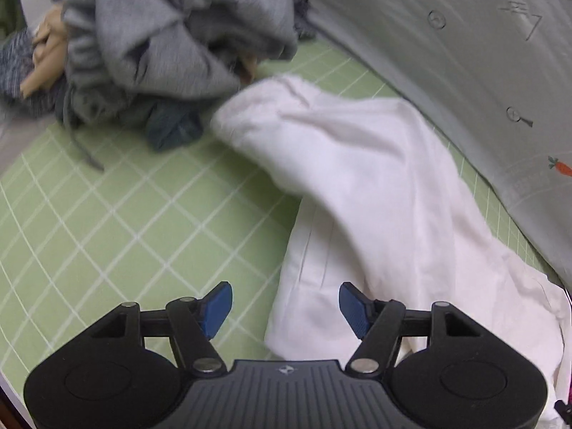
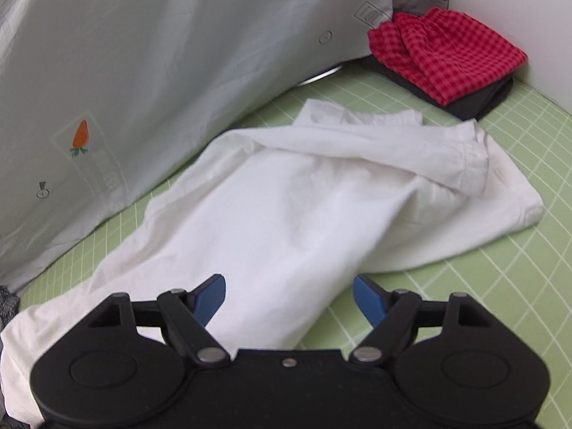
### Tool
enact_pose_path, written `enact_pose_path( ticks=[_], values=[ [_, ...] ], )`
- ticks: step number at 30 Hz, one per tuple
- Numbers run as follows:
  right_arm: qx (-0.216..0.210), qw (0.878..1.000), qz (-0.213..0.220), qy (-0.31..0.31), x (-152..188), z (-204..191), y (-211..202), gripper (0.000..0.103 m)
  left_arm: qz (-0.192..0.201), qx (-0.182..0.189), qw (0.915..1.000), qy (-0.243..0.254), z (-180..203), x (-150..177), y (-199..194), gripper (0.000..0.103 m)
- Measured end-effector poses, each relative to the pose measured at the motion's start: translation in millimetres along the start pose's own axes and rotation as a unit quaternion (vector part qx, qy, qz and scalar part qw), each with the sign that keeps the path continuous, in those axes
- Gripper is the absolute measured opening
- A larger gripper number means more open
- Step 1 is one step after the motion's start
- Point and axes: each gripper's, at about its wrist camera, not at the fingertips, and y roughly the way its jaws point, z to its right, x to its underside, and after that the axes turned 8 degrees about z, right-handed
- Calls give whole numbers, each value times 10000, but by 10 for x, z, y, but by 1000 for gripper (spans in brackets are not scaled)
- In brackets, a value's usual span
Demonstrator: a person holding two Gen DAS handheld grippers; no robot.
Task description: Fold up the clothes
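A white garment (image 1: pixel 375 193) lies partly folded on the green checked sheet (image 1: pixel 125 214), beside a grey pillow. It also shows in the right wrist view (image 2: pixel 286 207), with a sleeve folded across its top. My left gripper (image 1: pixel 286 307) is open and empty, hovering over the garment's near left edge. My right gripper (image 2: pixel 289 300) is open and empty, low over the garment's near end.
A heap of grey and dark clothes (image 1: pixel 161 43) lies at the far left, with a tan item (image 1: pixel 46 53) in it. A grey printed pillow (image 2: pixel 161 71) borders the garment. Folded red checked cloth (image 2: pixel 447 50) sits on a dark folded piece (image 2: pixel 479 102) by the white wall.
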Motion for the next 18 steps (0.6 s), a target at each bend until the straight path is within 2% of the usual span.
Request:
enact_pose_path(
  ticks=[2, 4, 6, 7, 8, 10, 12, 15, 17, 18],
  values=[
    [15, 10000, -76, 48, 55, 31, -35, 79, -200, 122, 9994, -263, -71, 105, 99, 67],
    [14, 9999, -106, 79, 88, 41, -77, 79, -189, 256, 9989, -346, -70, 158, 147, 65],
    [28, 9999, -77, 72, 102, 23, -125, 79, -211, 302, 9984, -428, -73, 183, 186, 50],
    [37, 9999, -69, 73, 110, 10, -145, 79, -234, 303, 9981, -475, -81, 186, 200, 28],
    [47, 9999, -64, 77, 119, -6, -162, 79, -243, 339, 9976, -545, -112, 183, 193, 21],
    [25, 9999, -86, 81, 151, -33, -199, 79, -128, 523, 9961, -702, -209, 162, 103, 16],
    [18, 9998, -160, 89, 203, -41, -202, 79, 156, 364, 9977, -554, -315, 102, -36, 15],
    [14, 9995, -286, 103, 287, -47, -196, 79, 209, 242, 9976, -608, -417, 22, -110, 16],
    [14, 9991, -387, 143, 329, -43, -170, 79, 245, 160, 9975, -643, -485, -32, -159, 27],
    [18, 9988, -437, 196, 329, -33, -136, 79, 263, 120, 9974, -661, -519, -59, -183, 28]
  ],
)
